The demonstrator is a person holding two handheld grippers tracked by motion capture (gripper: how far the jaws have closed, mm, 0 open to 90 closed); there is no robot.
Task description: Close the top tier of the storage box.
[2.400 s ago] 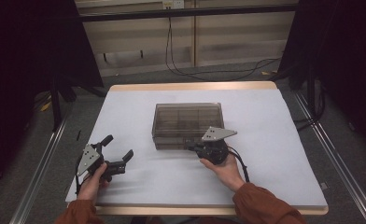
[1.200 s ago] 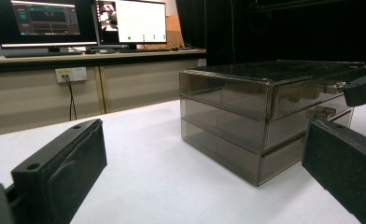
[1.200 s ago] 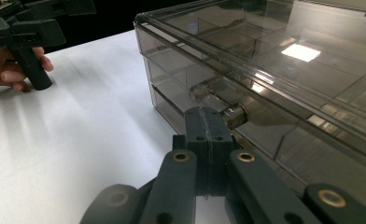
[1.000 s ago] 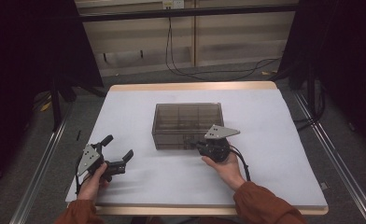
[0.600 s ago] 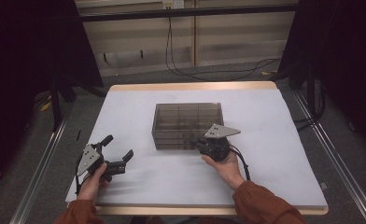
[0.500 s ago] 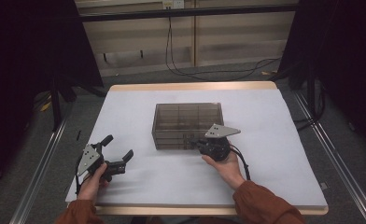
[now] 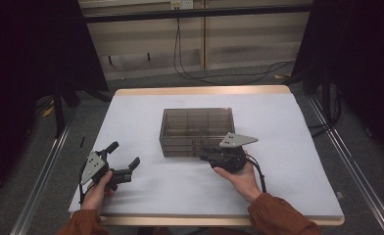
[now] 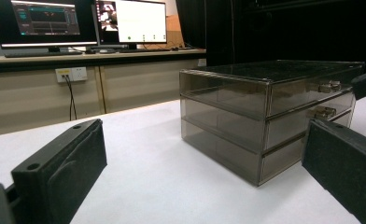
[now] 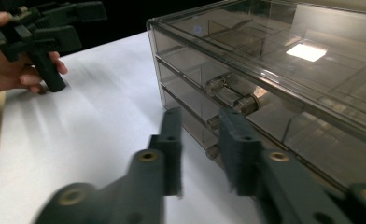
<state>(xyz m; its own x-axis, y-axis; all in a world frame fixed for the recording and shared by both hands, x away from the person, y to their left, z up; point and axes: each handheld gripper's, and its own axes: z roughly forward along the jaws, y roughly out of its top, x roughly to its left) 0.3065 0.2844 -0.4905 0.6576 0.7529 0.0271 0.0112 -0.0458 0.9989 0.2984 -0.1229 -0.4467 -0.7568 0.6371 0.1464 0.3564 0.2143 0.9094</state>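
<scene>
A smoked clear drawer box (image 7: 196,129) with three stacked drawers stands in the middle of the white table (image 7: 278,122). My right gripper (image 7: 205,155) sits at the box's front face, its grey plate on top. In the right gripper view its jaws (image 9: 200,140) stand a little apart, nothing between them, just short of the middle drawer's knob (image 9: 214,122); the top knob (image 9: 230,97) is above. My left gripper (image 7: 125,154) rests on the table to the box's left, wide open and empty (image 8: 195,186), facing the box (image 8: 265,112).
The table's wooden front edge (image 7: 180,221) is near my forearms. Metal rails (image 7: 38,186) run along both sides on the floor. Cables (image 7: 200,73) lie behind the table. Monitors (image 8: 78,21) stand on a desk beyond, in the left gripper view.
My right gripper has crept slightly closer to the box's front and a touch to the right. The left gripper has stayed where it was.
</scene>
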